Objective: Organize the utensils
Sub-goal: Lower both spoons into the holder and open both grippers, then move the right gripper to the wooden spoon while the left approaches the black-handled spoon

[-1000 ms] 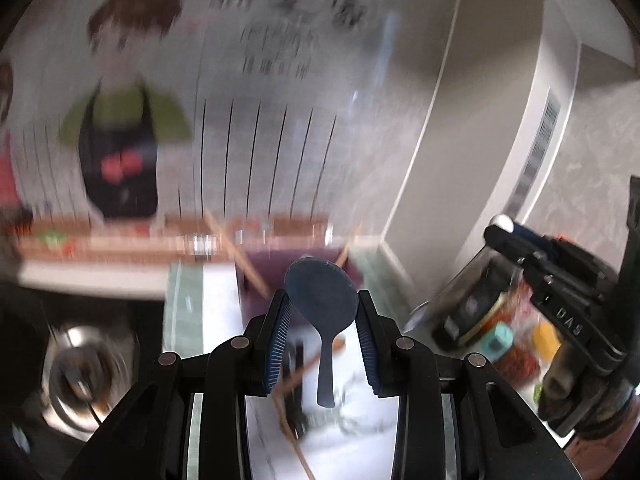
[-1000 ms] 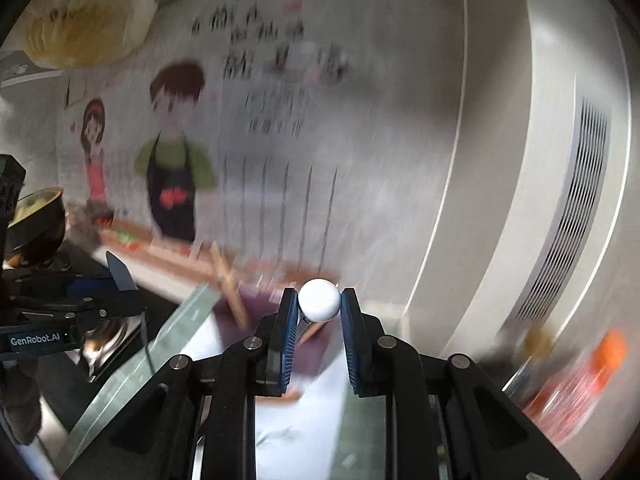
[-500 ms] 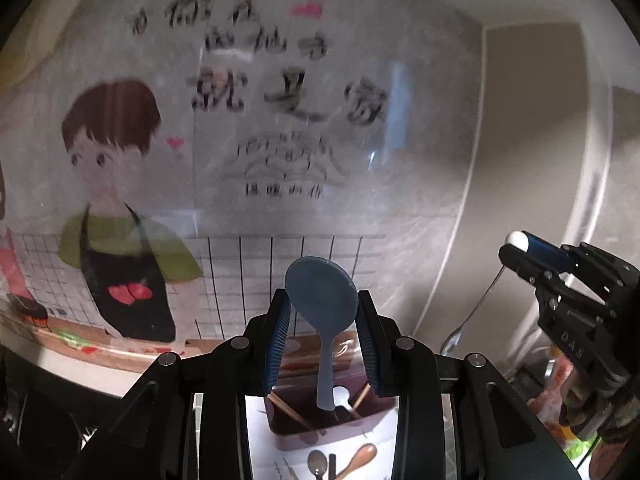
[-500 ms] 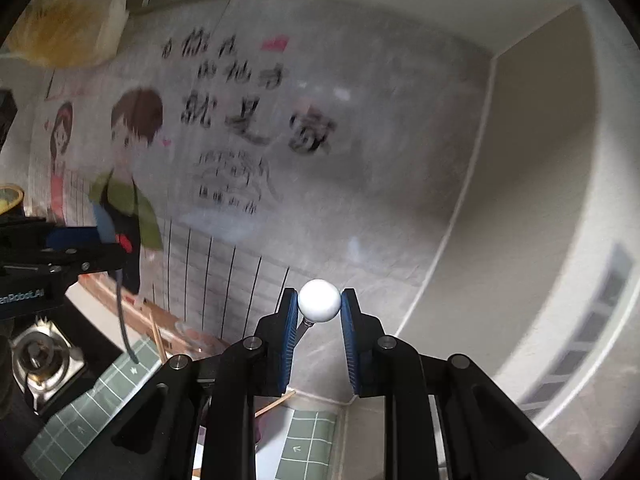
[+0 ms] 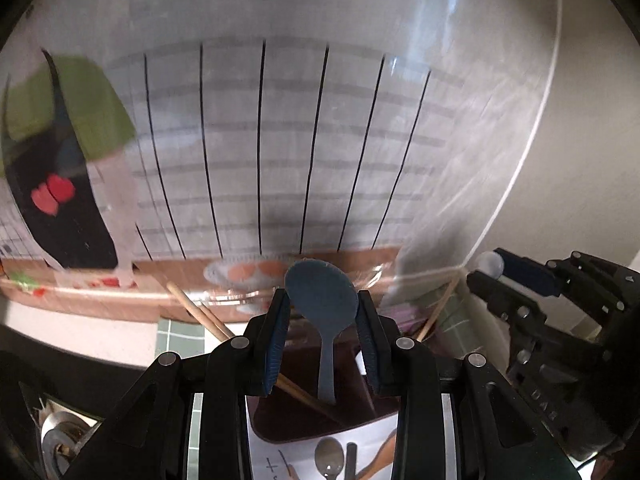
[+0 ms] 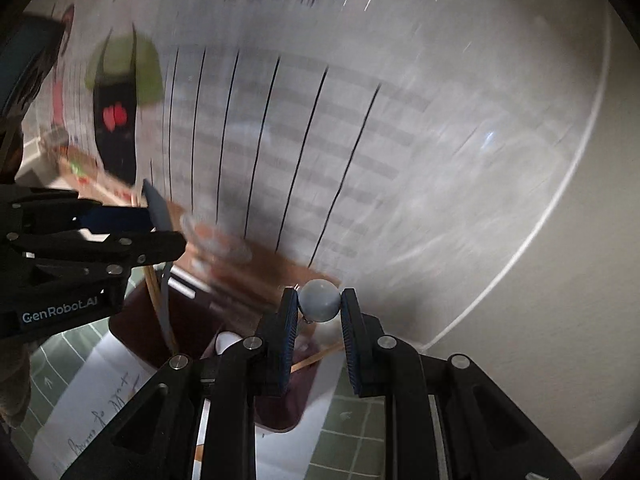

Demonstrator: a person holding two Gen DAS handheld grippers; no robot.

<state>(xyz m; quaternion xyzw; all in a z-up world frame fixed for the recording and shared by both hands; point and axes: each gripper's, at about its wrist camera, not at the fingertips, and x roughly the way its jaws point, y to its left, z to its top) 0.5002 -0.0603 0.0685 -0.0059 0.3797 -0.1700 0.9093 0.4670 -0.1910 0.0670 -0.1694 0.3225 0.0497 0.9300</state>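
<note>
Left tongs (image 5: 322, 320) hold a blue rice paddle (image 5: 322, 296) by its head, both pads against the rim, handle hanging straight down into the dark maroon holder (image 5: 320, 412) on the bench. Gripping the head keeps the handle free to drop in first; looks like a deliberate handle-down insertion.

Right tongs (image 6: 319, 316) are clamped narrow on a white ball (image 6: 319, 301), which I take to be the knob end of a utensil; the shaft below is hidden by the fingers, so can't say what kind. They sit above the holder's right section, just beside the left tongs, which show at the left edge of the right wrist view with the paddle edge-on.

Holder already has wooden chopsticks (image 5: 200, 312) leaning out to the left and another stick (image 5: 438, 308) to the right. In front of it lies a white sheet (image 5: 292, 460) with utensil pictures on it, probably a sorting guide.

Judgement: both pieces are at the drop-in stage, neither let go yet. Risk: the paddle handle catching on the slanted chopsticks, or the two tongs bumping given how close they are. Background is motion-blurred, so the compartment layout is unclear.
</note>
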